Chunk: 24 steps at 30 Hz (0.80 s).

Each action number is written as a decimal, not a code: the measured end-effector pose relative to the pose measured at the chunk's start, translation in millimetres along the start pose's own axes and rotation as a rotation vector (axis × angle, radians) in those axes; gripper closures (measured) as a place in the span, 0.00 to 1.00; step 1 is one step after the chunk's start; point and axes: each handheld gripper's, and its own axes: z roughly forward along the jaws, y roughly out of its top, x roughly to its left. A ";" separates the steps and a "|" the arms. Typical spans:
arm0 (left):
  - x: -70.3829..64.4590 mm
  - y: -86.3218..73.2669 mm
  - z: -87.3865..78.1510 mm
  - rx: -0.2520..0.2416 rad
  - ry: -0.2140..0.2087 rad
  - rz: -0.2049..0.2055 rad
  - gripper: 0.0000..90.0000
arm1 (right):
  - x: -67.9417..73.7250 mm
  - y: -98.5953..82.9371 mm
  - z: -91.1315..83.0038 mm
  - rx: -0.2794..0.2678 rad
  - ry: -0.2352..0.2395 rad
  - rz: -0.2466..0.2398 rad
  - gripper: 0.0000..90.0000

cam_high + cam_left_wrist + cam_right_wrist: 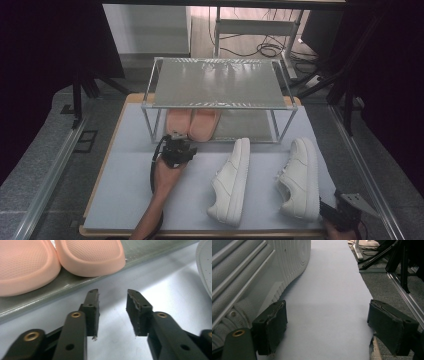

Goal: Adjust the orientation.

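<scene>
Two white sneakers lie on the pale mat: one (pixel 231 181) in the middle, one (pixel 300 177) to the right. A pair of pink slippers (pixel 192 123) rests on the lower shelf of the metal rack (pixel 217 82). My left gripper (pixel 176 139) is open just in front of the slippers (pixel 75 260), its jaws empty over the mat. At the front right corner my right gripper (pixel 334 210) is wide open beside the heel of the right sneaker (pixel 249 285), its left jaw close against the sole.
The two-tier rack stands at the back of the table with its top shelf bare. The mat's right edge (pixel 367 295) runs close to my right gripper, with grey floor and a metal rail beyond. Cables and stands lie behind the rack.
</scene>
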 end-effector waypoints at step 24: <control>-8.7 -28.7 -48.5 0.007 -0.061 0.082 0.15 | 0.0 0.0 0.0 0.000 0.000 0.000 0.18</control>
